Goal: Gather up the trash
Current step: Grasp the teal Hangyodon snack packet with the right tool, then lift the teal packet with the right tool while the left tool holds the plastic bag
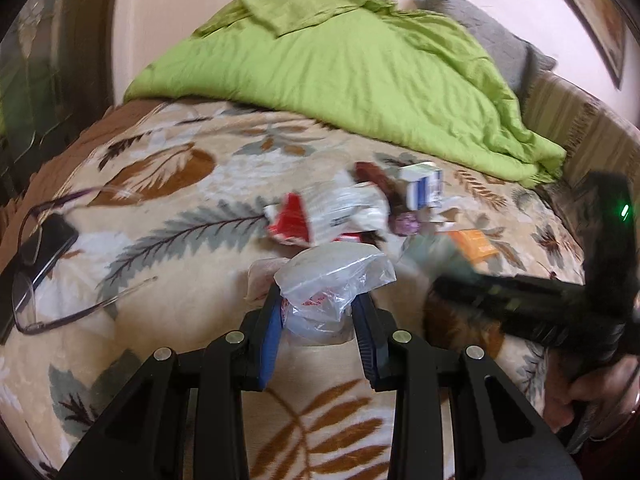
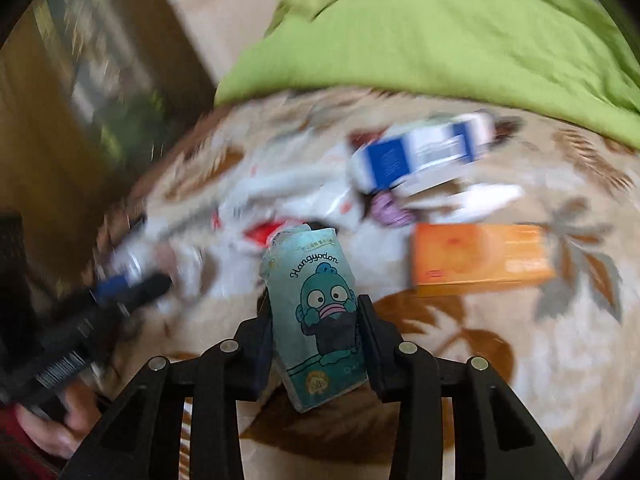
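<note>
My left gripper [image 1: 318, 304] is shut on a crumpled clear plastic bag [image 1: 332, 276] just above the leaf-patterned blanket. My right gripper [image 2: 314, 312] is shut on a teal tissue packet [image 2: 316, 320] printed with a cartoon fish. Ahead lies a pile of trash: a red and white wrapper [image 1: 332, 212], a blue and white box [image 1: 424, 186] [image 2: 424, 152], an orange box [image 2: 480, 258] [image 1: 474, 246] and a small purple scrap [image 2: 388, 208]. In the left wrist view the right gripper [image 1: 440, 284] comes in blurred from the right, held by a hand [image 1: 592, 396].
The leaf-patterned blanket [image 1: 168, 200] covers the bed. A green quilt [image 1: 360, 68] is heaped at the far side. Glasses [image 1: 48, 272] lie on a dark phone [image 1: 48, 240] at the left. A wooden cabinet [image 2: 80, 80] stands left of the bed.
</note>
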Available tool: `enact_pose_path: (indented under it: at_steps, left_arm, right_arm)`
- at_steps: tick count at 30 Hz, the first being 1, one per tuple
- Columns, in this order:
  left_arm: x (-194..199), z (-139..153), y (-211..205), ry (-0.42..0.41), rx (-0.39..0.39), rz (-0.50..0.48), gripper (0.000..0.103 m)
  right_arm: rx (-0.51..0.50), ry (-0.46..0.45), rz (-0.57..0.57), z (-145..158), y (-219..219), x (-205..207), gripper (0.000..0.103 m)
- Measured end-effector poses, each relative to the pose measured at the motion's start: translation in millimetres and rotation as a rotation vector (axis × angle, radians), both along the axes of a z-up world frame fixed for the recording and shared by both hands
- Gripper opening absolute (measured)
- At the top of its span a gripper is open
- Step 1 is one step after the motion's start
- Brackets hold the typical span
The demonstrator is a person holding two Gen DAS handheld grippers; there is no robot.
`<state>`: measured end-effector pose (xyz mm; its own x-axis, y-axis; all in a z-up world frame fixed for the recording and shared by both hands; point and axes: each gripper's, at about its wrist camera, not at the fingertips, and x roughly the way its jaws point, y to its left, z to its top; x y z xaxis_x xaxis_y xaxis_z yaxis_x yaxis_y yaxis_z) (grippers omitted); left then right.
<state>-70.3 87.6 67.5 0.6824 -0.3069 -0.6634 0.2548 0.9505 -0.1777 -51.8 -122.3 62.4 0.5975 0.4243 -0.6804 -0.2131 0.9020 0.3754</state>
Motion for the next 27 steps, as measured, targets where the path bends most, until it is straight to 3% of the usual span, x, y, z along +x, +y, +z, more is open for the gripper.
enact_pose_path:
  at_steps: [8, 17, 27]
  left_arm:
    - [-14.7, 5.0, -41.8, -0.047, 0.038, -0.110, 0.033]
    - [-18.5, -0.3, -78.6, -0.034, 0.058, -0.163, 0.033]
    - [-18.5, -0.1, -81.9, -0.027, 0.066, -0.149, 0.033]
  right_arm:
    - [0.119, -0.020, -0.207, 8.6, -53.7, -50.1, 0.041]
    - [0.102, -0.027, -0.216, 11.7, -58.6, -52.3, 0.041]
    - [0.100, -0.032, -0.202, 14.9, -56.0, -54.7, 0.041]
